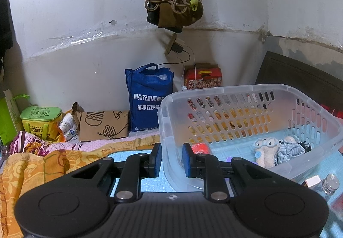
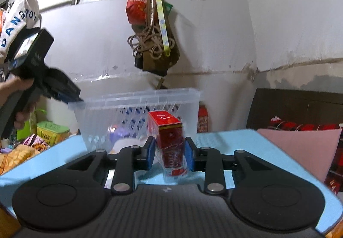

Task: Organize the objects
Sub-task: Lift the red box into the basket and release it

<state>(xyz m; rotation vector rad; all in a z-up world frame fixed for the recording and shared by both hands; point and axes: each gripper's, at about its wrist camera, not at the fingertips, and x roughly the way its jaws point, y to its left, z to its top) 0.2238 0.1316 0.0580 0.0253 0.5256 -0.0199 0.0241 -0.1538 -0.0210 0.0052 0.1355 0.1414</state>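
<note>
The basket [image 1: 253, 96] is clear, glossy plastic with slotted walls, and the red box [image 2: 169, 133] wears shiny film wrap. The tongs [image 2: 169, 153] are matt black plastic with blue rubbery pads [image 2: 151, 153] and bright metal pins. The tabletop [image 2: 246, 145] looks smooth pale blue; the bag [image 1: 148, 96] is blue cloth.

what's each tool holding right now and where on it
The right tool grips a red box by its two side faces, near the lower half. The left tool straddles the basket wall, open, holding nothing.
</note>
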